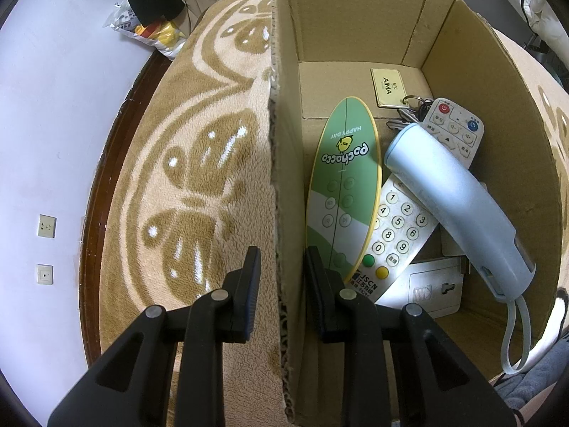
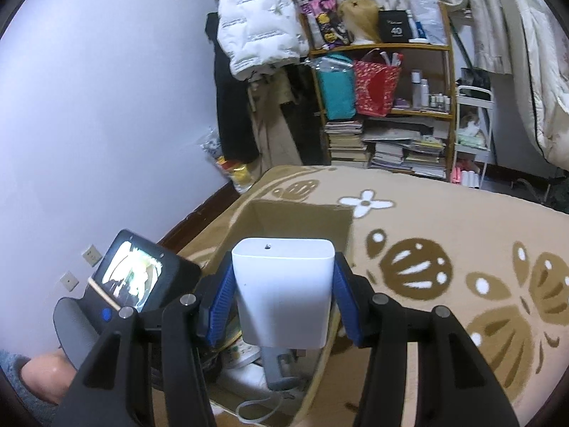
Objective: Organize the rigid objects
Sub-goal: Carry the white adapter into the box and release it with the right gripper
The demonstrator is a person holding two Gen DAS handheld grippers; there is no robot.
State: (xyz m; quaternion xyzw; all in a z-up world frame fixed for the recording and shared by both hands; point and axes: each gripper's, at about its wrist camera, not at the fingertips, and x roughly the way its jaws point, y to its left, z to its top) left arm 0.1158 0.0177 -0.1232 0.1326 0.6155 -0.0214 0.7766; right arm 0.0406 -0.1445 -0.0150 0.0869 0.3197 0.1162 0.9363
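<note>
Right wrist view: a white plastic box [image 2: 282, 293] is clamped between the right gripper's [image 2: 282, 306] fingers, above the open cardboard box [image 2: 302, 213] at lower centre.

Left wrist view: the carton's left wall is straddled by the left gripper [image 1: 282, 284], fingers narrowly apart; a green remote [image 1: 343, 192], white keypad remote [image 1: 396, 235], pale blue device [image 1: 455, 210] and keys [image 1: 414, 110] are seen inside, on a patterned blanket [image 1: 185, 178].

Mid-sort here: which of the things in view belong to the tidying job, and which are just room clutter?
Job:
cardboard box
white plastic case in the right gripper
green remote
white keypad remote
pale blue handheld device
keys with tag
left gripper, straddling the box wall

Clutter:
shelf of books
white puffer jacket
red bag
</note>
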